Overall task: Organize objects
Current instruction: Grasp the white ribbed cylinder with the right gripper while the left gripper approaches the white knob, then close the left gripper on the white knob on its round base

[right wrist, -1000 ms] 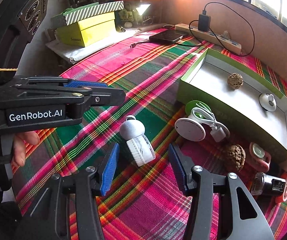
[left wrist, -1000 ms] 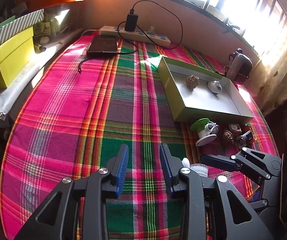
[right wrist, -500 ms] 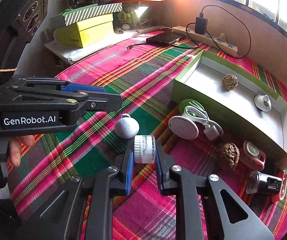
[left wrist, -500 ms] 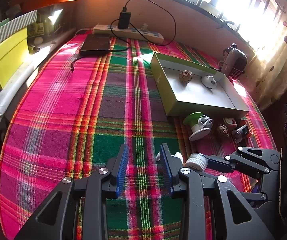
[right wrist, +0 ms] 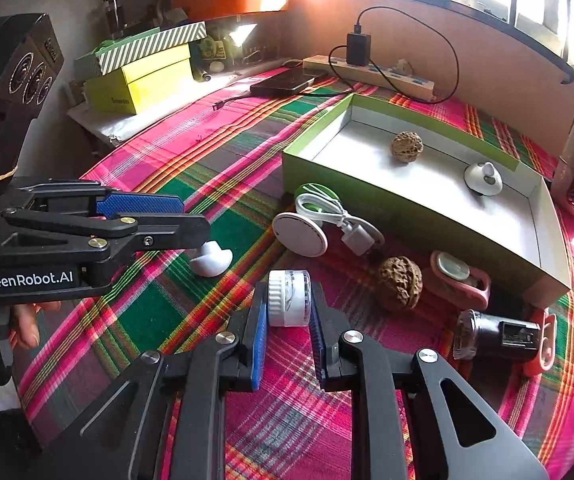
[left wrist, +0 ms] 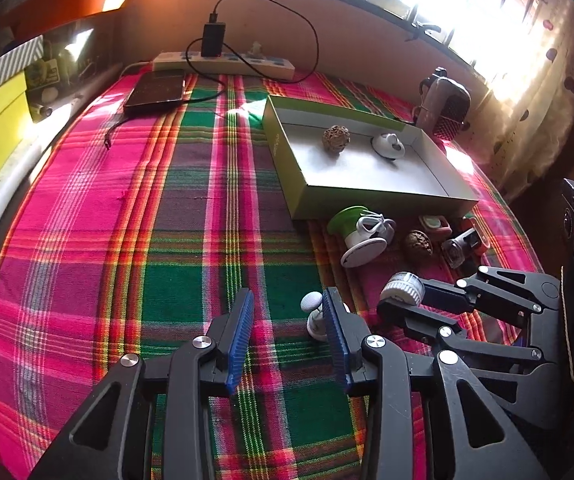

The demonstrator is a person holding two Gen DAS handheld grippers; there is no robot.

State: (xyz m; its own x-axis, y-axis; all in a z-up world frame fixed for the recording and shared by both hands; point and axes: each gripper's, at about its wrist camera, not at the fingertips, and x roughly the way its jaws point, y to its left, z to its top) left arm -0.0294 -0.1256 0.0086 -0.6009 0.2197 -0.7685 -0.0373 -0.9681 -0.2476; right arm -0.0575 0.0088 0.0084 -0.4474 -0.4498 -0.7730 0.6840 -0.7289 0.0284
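Observation:
My right gripper (right wrist: 289,296) is shut on a white ribbed round cap (right wrist: 289,298) and holds it just above the plaid cloth; the left wrist view shows the same gripper (left wrist: 401,294) with the cap (left wrist: 401,286). My left gripper (left wrist: 287,300) hovers over the cloth, its jaws opening with no pad pressing on anything. A white knob-shaped piece (left wrist: 313,316) lies on the cloth by its right fingertip, partly hidden. In the right wrist view the knob (right wrist: 211,258) lies under the left gripper (right wrist: 195,220). The green box (right wrist: 327,184) holds a walnut (right wrist: 406,147) and a white round piece (right wrist: 483,178).
In front of the box lie a green-and-white disc with a cable (right wrist: 307,228), a second walnut (right wrist: 400,282), a pink item (right wrist: 461,280) and a small black device (right wrist: 499,336). A power strip (left wrist: 223,62), a black slab (left wrist: 157,92) and yellow boxes (right wrist: 139,84) stand at the back.
My right gripper closed on the white ribbed cap and lifted it away from the knob piece, which stays on the cloth. My left gripper's jaws stand wider.

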